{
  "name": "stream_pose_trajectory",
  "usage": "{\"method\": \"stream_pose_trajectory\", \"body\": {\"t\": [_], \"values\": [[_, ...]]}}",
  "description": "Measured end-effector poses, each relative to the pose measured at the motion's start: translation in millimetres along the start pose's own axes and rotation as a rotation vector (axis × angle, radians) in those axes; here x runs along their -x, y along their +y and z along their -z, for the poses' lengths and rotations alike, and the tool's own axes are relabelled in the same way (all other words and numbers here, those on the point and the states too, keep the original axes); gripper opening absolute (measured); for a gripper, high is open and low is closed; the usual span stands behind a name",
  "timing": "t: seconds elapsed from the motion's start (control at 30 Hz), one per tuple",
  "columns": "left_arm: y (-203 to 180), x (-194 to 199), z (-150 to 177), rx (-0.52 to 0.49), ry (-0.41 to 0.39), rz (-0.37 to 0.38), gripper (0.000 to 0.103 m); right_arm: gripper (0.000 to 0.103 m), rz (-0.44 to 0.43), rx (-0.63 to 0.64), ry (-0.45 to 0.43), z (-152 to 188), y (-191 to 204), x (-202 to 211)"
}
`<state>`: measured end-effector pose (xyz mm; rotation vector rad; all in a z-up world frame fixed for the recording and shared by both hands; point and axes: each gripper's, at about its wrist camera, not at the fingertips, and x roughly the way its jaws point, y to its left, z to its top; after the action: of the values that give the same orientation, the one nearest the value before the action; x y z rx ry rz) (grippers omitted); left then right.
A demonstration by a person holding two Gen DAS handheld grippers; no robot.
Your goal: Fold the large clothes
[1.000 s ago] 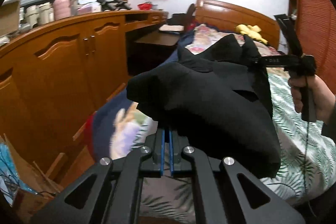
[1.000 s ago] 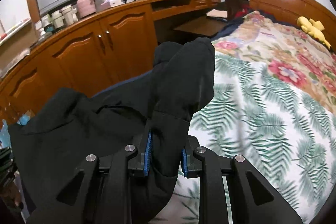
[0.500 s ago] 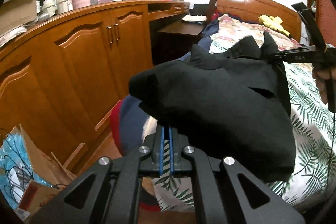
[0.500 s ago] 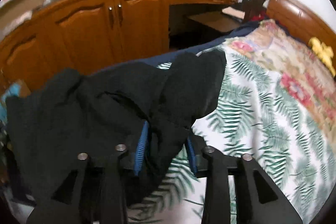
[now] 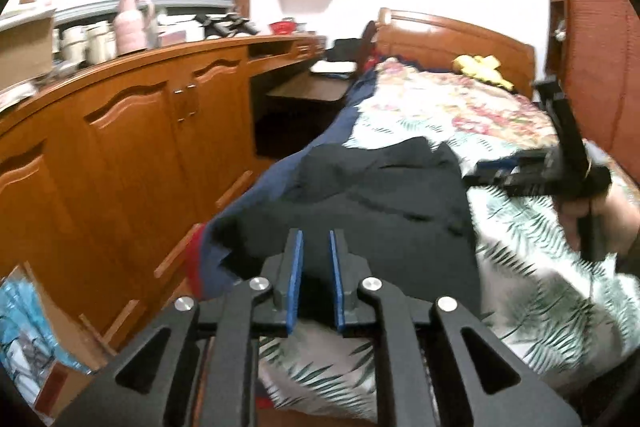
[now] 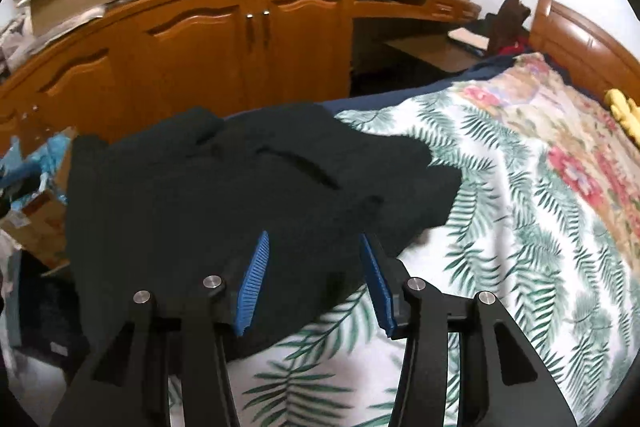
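A large black garment (image 5: 368,211) lies bunched on the near left part of the bed (image 5: 520,227), with an edge hanging over the bed's side. My left gripper (image 5: 316,239) is open just above its near edge, holding nothing. My right gripper (image 6: 314,243) is open wide over the garment (image 6: 224,195), and the cloth lies loose between its blue pads. The right gripper also shows in the left wrist view (image 5: 472,175), at the garment's far right corner.
The bed has a leaf-and-flower cover (image 6: 540,187) and a wooden headboard (image 5: 460,35). A yellow toy (image 5: 480,67) lies near the pillows. Wooden cabinets (image 5: 140,147) run along the left. A cardboard box and bags (image 6: 36,203) sit on the floor.
Both grippers held the black garment up in the air. They have lowered it onto the bed and opened, so it now lies there loose.
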<state>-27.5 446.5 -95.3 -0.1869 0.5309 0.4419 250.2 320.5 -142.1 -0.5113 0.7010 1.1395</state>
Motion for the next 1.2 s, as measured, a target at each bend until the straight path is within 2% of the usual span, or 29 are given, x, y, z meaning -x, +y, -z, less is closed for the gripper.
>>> {"method": "stream_pose_trajectory", "body": {"t": [0.17, 0.37, 0.47, 0.67, 0.87, 1.07, 1.2], "values": [[-15, -33, -10, -0.036, 0.055, 0.022, 0.017, 0.048, -0.018, 0.006, -0.002, 9, 5, 10], [-1, -74, 9, -0.003, 0.164, -0.059, 0.022, 0.048, -0.03, 0.033, -0.004, 29, 9, 32], [5, -81, 16, 0.008, 0.183, -0.069, 0.025, 0.048, -0.031, 0.05, -0.001, 37, 11, 39], [-1, -73, 17, 0.004, 0.163, -0.092, 0.032, 0.048, -0.056, 0.041, -0.018, 49, 15, 52], [-17, -50, 12, -0.018, 0.122, -0.084, 0.036, 0.048, -0.062, 0.022, -0.064, 55, 18, 76], [-43, -14, -8, -0.034, 0.052, -0.067, 0.038, 0.05, -0.04, 0.003, -0.119, 63, 15, 116], [-69, 12, -21, -0.052, -0.002, -0.044, 0.039, 0.052, -0.002, -0.017, -0.171, 76, 6, 158]]}}
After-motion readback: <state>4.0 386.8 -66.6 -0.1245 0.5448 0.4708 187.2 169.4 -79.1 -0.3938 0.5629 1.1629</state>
